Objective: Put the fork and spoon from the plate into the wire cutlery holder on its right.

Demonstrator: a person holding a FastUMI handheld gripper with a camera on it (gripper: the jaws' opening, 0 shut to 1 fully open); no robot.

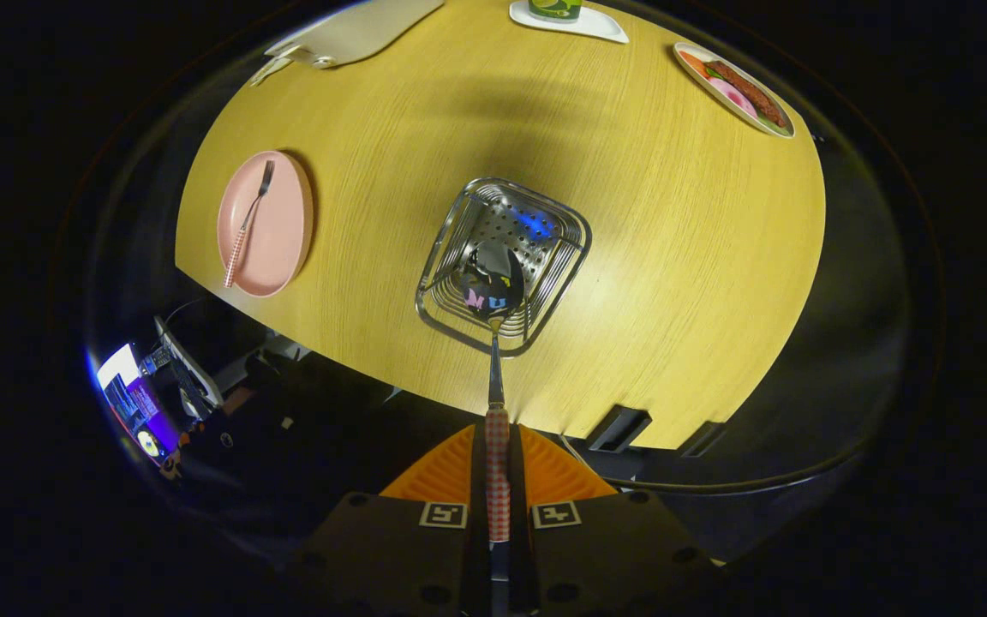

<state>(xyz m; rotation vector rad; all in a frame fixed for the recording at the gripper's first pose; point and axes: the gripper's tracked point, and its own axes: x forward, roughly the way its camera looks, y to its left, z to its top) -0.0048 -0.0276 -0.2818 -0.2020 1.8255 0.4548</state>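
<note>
My gripper (498,467) is shut on the checked handle of a spoon (494,360), which points straight ahead of the fingers. The spoon's shiny bowl hangs over the mouth of the square wire cutlery holder (558,224), which I see from above on the wooden table (682,257). To the left of the holder lies a pink oval plate (284,227). On it rests a fork (247,224) with a matching checked handle, tines pointing away from me.
At the table's far edge are a white board (356,30), a white tray (601,24) with a green can and, at the far right, a plate of food (738,90). A lit screen and cables (142,403) sit below the table's near-left edge.
</note>
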